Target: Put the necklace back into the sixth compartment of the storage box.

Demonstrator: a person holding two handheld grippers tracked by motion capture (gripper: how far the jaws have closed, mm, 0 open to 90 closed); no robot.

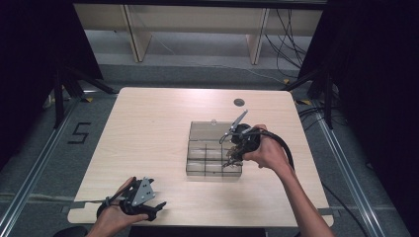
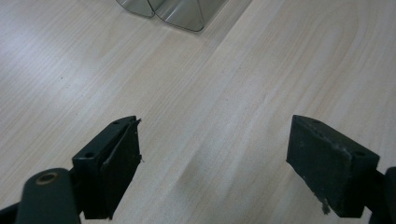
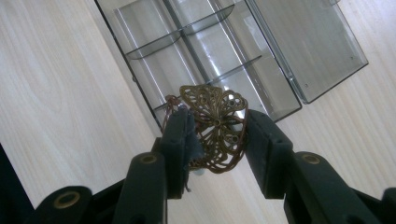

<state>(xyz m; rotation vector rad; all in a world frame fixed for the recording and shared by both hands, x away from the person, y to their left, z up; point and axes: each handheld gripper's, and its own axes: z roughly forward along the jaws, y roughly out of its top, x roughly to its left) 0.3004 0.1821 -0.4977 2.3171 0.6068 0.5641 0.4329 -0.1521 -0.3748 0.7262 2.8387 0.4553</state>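
On the pale wooden tabletop (image 1: pixel 148 138), the right hand-held gripper (image 3: pixel 217 135) pinches a brass filigree ornament (image 3: pixel 217 128) above the clear compartmented plastic box (image 3: pixel 261 56); a loose pinch could drop it outside. The left hand-held gripper (image 2: pixel 212 158) rests spread at the near edge.

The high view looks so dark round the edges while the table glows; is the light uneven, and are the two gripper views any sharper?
High view: the table is brightly lit, its surroundings nearly black, and detail is soft. Left gripper view: the left gripper is sharp and open over evenly lit wood. Right gripper view: the brass filigree piece between the jaws is crisp; the clear compartment box shows pale glare.
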